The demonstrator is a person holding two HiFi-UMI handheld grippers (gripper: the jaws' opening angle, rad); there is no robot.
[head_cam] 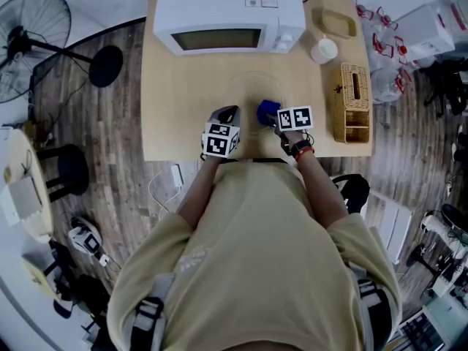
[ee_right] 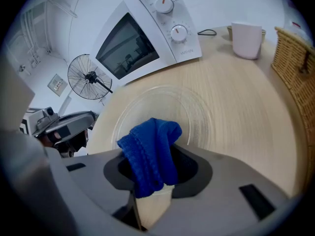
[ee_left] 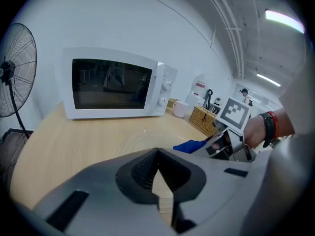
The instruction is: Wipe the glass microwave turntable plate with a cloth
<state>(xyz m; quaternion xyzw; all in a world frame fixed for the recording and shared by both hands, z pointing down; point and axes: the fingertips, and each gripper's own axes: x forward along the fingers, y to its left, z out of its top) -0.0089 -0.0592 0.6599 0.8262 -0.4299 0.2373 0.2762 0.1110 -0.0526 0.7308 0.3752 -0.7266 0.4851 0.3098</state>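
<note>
The clear glass turntable plate (head_cam: pixel 247 88) lies flat on the wooden table (head_cam: pixel 175 101) in front of the microwave; it is faint in the head view and plainer in the right gripper view (ee_right: pixel 189 107). My right gripper (head_cam: pixel 278 120) hovers at the plate's near right rim, shut on a bunched blue cloth (ee_right: pixel 150 151) that sticks up out of its jaws (ee_right: pixel 153 181). My left gripper (head_cam: pixel 227 115) is at the plate's near left edge. Its jaws (ee_left: pixel 157 154) meet at the tips with nothing showing between them. The plate (ee_left: pixel 147 137) lies just ahead of them.
A white microwave (head_cam: pixel 227 13) with its door closed stands at the back of the table. On the right are a wicker basket (head_cam: pixel 353 102), a white cup (head_cam: pixel 324 50) and a shallow dish (head_cam: pixel 338 22). A standing fan (head_cam: pixel 29 39) is on the floor to the left.
</note>
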